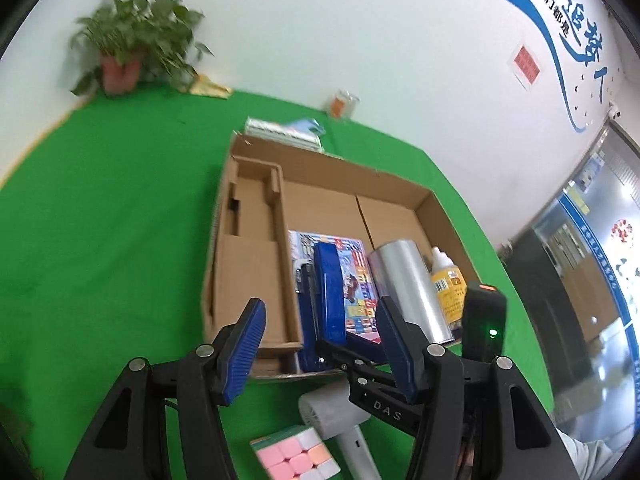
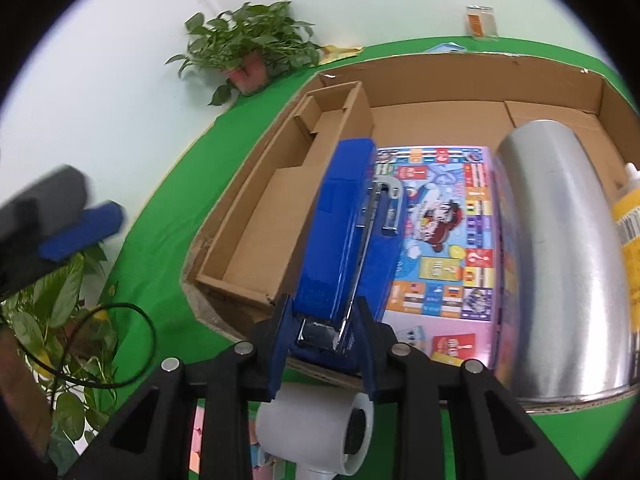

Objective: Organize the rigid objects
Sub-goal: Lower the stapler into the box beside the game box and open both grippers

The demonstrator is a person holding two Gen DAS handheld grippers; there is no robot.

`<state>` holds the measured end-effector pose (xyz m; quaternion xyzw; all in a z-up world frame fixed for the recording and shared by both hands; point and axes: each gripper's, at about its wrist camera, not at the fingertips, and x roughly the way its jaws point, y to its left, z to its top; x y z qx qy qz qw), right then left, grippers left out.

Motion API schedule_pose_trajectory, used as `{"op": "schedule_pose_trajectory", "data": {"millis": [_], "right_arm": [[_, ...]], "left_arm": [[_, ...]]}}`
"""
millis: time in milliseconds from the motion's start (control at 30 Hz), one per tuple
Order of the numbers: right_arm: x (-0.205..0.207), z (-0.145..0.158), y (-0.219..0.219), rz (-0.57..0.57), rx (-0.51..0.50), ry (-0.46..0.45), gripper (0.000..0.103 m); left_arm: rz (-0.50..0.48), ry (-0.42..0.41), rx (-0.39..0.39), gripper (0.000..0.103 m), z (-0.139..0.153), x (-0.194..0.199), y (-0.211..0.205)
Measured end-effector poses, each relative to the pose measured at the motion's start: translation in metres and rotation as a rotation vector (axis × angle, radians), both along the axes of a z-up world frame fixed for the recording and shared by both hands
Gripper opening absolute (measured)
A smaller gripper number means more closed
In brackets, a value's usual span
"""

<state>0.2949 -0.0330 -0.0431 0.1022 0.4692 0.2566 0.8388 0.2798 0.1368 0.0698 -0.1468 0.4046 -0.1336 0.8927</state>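
Gripping the near end of a blue stapler (image 2: 344, 240), the right gripper (image 2: 322, 344) pinches it between its jaws inside an open cardboard box (image 2: 452, 76) on the green-covered surface (image 2: 160, 216). The stapler stands tilted over a colourful board-game box (image 2: 440, 240) that lies flat on the box floor, with a silver metal cylinder (image 2: 560, 248) lying just beside that game box and a yellow glue bottle (image 2: 628, 216) beyond the cylinder at the box's right wall. A cardboard insert (image 2: 280, 200) forms a separate compartment along the box's left side, and it holds nothing visible. The left gripper (image 1: 320, 344) hovers above the box's near edge with its jaws spread and nothing between them. On the surface in front of the box lie a white handheld fan (image 1: 336, 412) and a pastel puzzle cube (image 1: 296, 456), the 2 just beside each other. A potted plant (image 1: 132, 48) stands at the far corner of the surface against the white wall, and a small clear jar (image 1: 342, 104) with an orange label sits near the wall behind the box.
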Motion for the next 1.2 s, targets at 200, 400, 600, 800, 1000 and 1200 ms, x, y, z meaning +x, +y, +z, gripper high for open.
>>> {"op": "schedule_pose_trajectory", "data": {"millis": [200, 400, 600, 800, 1000, 1200], "right_arm": [[-0.006, -0.001, -0.004, 0.004, 0.011, -0.038, 0.029], [-0.045, 0.030, -0.028, -0.074, -0.090, -0.196, 0.069], [-0.105, 0.043, -0.067, -0.226, -0.295, -0.322, 0.088], [-0.141, 0.035, -0.092, -0.218, -0.297, -0.350, 0.012], [-0.170, 0.038, -0.120, -0.313, -0.284, -0.406, 0.089], [-0.179, 0.032, -0.140, -0.319, -0.248, -0.415, 0.089]], "left_arm": [[0.033, -0.044, -0.005, 0.055, 0.005, -0.038, 0.002], [0.152, -0.225, 0.207, 0.094, 0.008, -0.092, -0.026], [0.244, -0.374, 0.378, 0.102, -0.004, -0.137, -0.067], [0.162, -0.235, 0.353, 0.002, -0.035, -0.145, -0.103], [0.206, -0.175, 0.323, 0.102, -0.054, -0.157, -0.125], [0.221, -0.213, 0.325, 0.102, -0.068, -0.165, -0.135]]}}
